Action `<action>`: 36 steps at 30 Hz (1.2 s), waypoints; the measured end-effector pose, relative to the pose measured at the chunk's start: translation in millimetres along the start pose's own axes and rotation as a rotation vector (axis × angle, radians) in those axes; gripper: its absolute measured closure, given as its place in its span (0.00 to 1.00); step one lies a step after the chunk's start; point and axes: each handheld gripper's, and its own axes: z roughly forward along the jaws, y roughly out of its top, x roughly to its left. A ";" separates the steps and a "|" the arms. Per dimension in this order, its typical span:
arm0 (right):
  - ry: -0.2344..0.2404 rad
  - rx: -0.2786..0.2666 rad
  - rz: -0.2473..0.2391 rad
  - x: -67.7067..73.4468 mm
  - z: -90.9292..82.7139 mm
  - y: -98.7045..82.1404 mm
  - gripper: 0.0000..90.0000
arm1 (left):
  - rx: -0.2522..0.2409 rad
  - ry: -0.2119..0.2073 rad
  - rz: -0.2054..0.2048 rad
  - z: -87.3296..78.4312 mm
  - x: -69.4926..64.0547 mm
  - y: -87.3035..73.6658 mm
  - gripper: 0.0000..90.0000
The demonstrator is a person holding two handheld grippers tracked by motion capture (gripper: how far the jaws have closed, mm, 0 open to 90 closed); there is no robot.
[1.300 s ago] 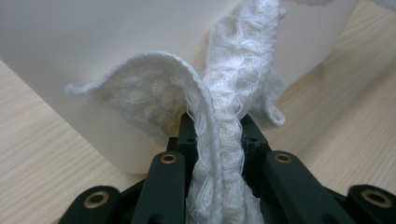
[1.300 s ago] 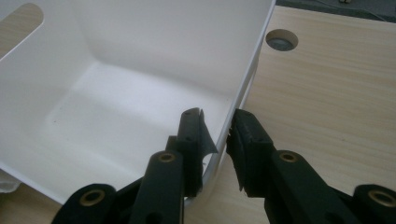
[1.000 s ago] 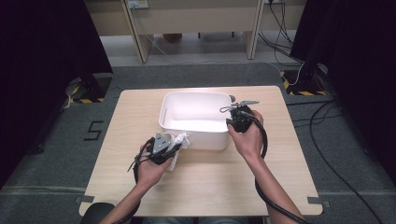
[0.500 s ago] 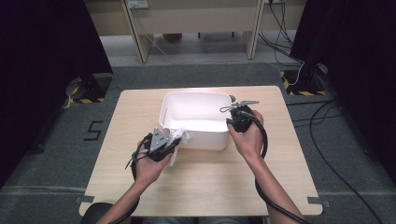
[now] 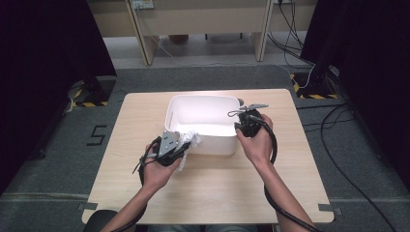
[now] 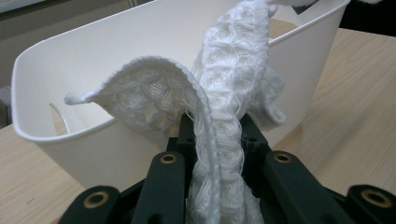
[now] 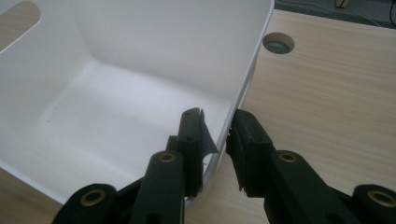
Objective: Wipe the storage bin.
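Right now your left gripper (image 6: 219, 186) pinches the white cloth (image 6: 233, 93) between its jaws just before the tub (image 5: 203, 121), while your right gripper (image 7: 217, 140) clamps the tub's wall between its own.

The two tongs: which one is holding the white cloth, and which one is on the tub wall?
The left tongs clamp the white cloth. The right tongs straddle the wall of the white tub instead.

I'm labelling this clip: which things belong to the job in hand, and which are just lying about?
In the job:
- white knitted cloth, clamped in the left tongs
- white tub, its wall gripped by the right tongs

Lying about:
- cables on the floor
- grommet hole in the table
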 end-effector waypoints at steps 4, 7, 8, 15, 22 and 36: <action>0.000 -0.001 0.001 0.0 0.0 -0.1 0.83 | -0.002 -0.005 0.009 2.1 -2.8 2.3 0.84; 0.000 -0.002 -0.001 0.1 0.1 -0.1 0.83 | -0.003 -0.008 0.010 2.8 -3.8 3.0 0.84; 0.000 -0.002 -0.001 0.1 0.1 -0.2 0.83 | -0.003 -0.008 0.013 3.1 -4.2 3.3 0.84; 0.001 -0.004 -0.001 0.2 0.0 -0.3 0.83 | -0.008 -0.003 0.011 3.3 -5.3 1.6 0.84; 0.002 -0.005 0.000 0.4 0.0 -0.3 0.83 | -0.010 -0.002 0.008 5.9 -7.3 -1.8 0.84; 0.003 -0.004 0.002 1.9 -0.4 -0.5 0.82 | 0.012 -0.015 -0.006 10.2 -12.5 -9.6 0.84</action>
